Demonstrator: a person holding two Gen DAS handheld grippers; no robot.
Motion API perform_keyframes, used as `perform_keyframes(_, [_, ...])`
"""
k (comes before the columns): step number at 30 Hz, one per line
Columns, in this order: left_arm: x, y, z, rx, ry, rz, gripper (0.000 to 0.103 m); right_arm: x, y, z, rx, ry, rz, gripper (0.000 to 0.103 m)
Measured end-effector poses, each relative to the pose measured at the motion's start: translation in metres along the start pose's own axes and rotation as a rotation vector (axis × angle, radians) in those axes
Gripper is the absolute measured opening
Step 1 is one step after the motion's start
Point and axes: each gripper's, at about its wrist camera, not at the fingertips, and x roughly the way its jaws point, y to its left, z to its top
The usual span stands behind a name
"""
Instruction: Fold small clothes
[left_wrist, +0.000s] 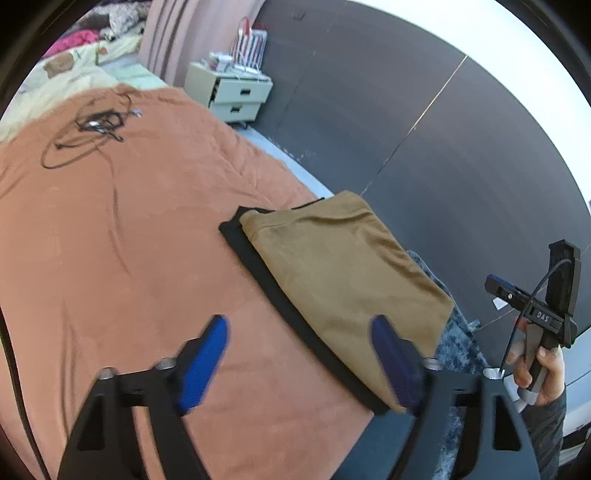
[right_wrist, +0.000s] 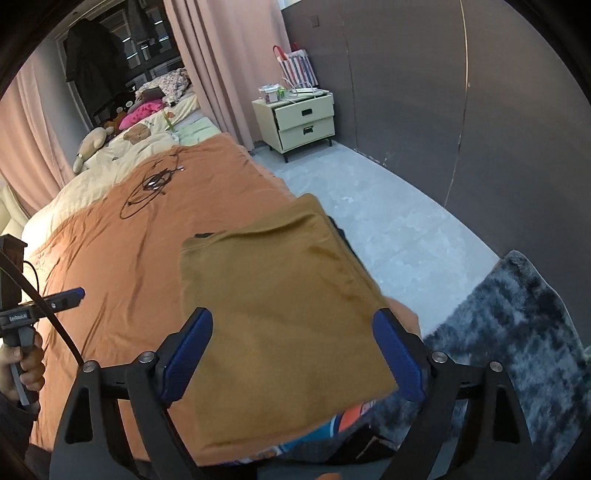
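Note:
A folded tan garment (left_wrist: 343, 266) lies on top of a folded black garment (left_wrist: 266, 269) at the right edge of the orange bed cover (left_wrist: 129, 240). In the right wrist view the tan garment (right_wrist: 280, 314) fills the middle, with a colourful garment (right_wrist: 351, 417) showing under its near edge. My left gripper (left_wrist: 299, 343) is open and empty, above the near-left corner of the stack. My right gripper (right_wrist: 291, 343) is open and empty, hovering over the tan garment. The right gripper also shows in the left wrist view (left_wrist: 506, 291), and the left gripper in the right wrist view (right_wrist: 70, 295).
A tangle of black cable (left_wrist: 92, 125) lies on the far part of the bed. A cream nightstand (right_wrist: 301, 122) stands by the dark wall. A grey fluffy rug (right_wrist: 509, 350) lies on the floor beside the bed. Pillows and toys (right_wrist: 122, 140) are at the head.

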Motion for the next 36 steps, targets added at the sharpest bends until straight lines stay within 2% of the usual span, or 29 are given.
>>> perform_keyframes(2, [-0.023, -0.003, -0.01, 0.008, -0.034, 0.012, 0.103, -0.01, 0.011, -0.009, -0.012, -0.014, -0.019, 0.101])
perform_keyframes(3, [-0.033, -0.004, -0.015, 0.013, -0.046, 0.015, 0.103, -0.021, 0.017, -0.015, -0.021, -0.025, -0.02, 0.103])
perform_keyframes(8, [-0.081, -0.004, -0.039, 0.019, -0.079, 0.003, 0.103, -0.038, 0.036, -0.035, -0.019, -0.041, -0.014, 0.103])
perform_keyframes(20, [-0.181, 0.003, -0.102, 0.072, -0.172, 0.03, 0.103, -0.081, 0.071, -0.084, -0.01, -0.087, 0.024, 0.103])
perform_keyframes(28, [-0.238, 0.008, -0.165, 0.094, -0.208, 0.075, 0.103, -0.108, 0.103, -0.129, -0.028, -0.114, 0.062, 0.103])
perform_keyframes(36, [-0.293, 0.013, -0.239, 0.07, -0.273, 0.161, 0.103, -0.13, 0.126, -0.176, -0.043, -0.14, 0.11, 0.103])
